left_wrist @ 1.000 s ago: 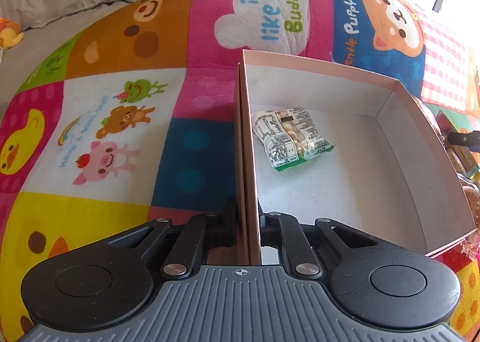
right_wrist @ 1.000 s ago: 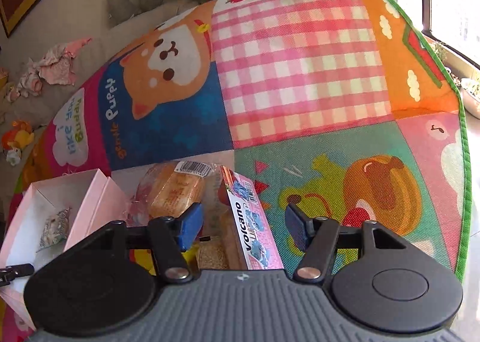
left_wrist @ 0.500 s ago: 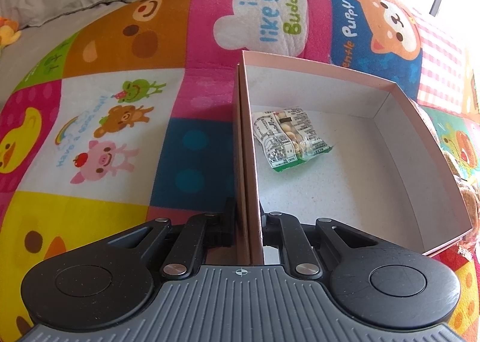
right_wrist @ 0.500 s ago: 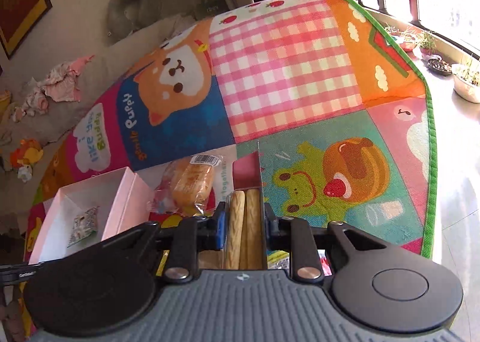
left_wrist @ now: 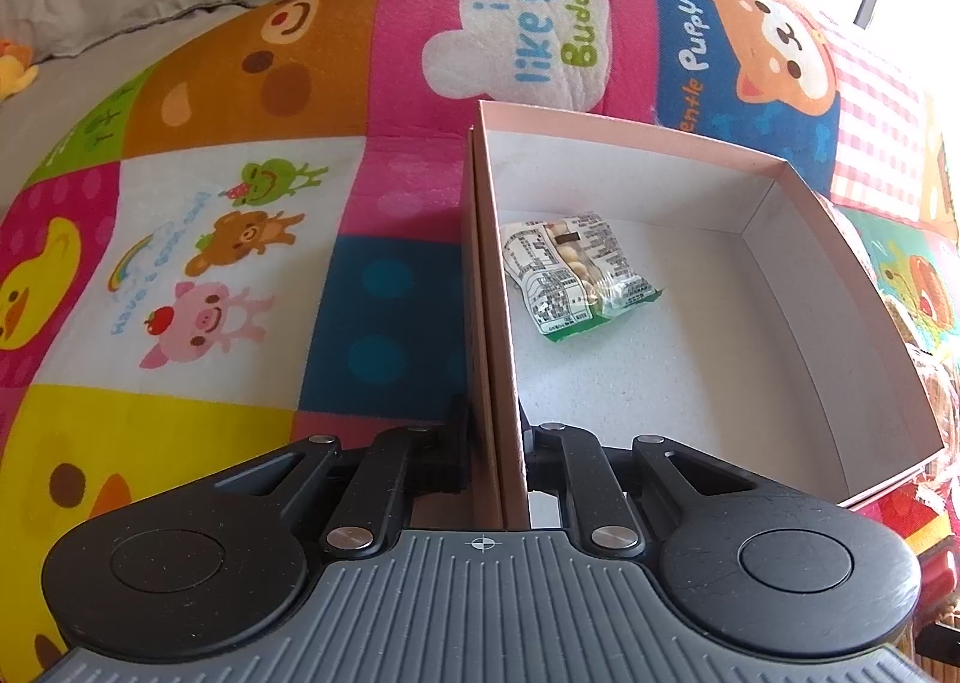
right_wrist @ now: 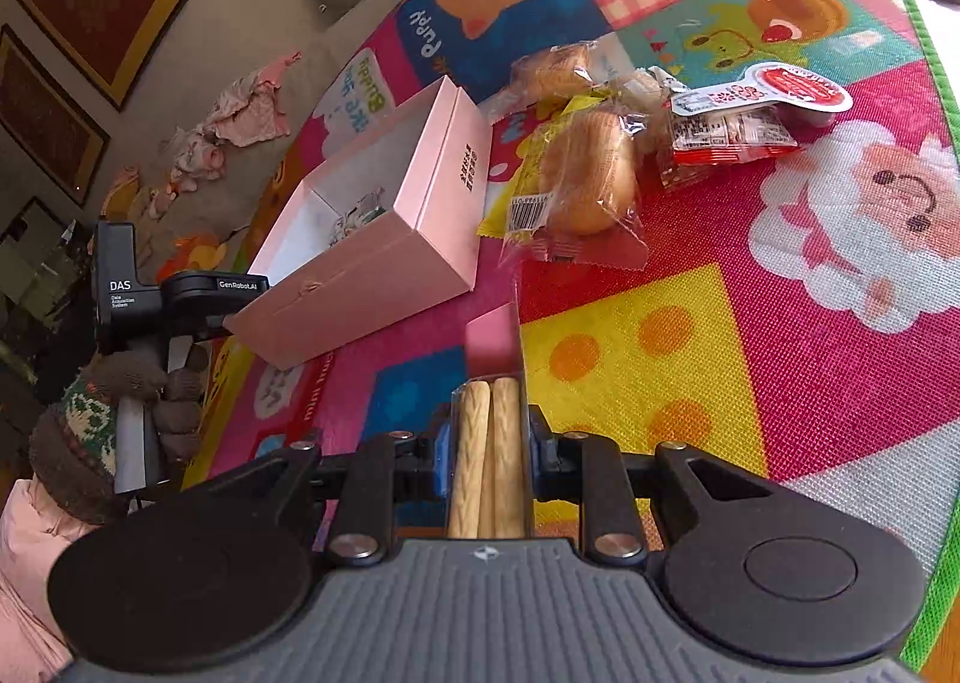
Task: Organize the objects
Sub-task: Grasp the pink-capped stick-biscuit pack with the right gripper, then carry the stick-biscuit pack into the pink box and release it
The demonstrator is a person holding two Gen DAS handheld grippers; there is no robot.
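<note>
Right gripper (right_wrist: 489, 443), blue-padded jaws, is clamped on a clear-windowed pink packet of two pale biscuit sticks (right_wrist: 486, 467); a second ago the jaws stood apart over that packet on the mat, so the pick is done and the packet now rides clear of the colourful patchwork play mat (right_wrist: 690, 335). Left gripper (left_wrist: 493, 443) is pinched on the near wall of the open pink cardboard box (left_wrist: 798, 263), unmoved, steadying it. Inside lies one small green-and-white snack packet (left_wrist: 576, 278). Wrapped buns (right_wrist: 591, 173) and a red-labelled packet (right_wrist: 738, 125) remain on the mat beside the box. Judgement: delivery into the box comes next.
</note>
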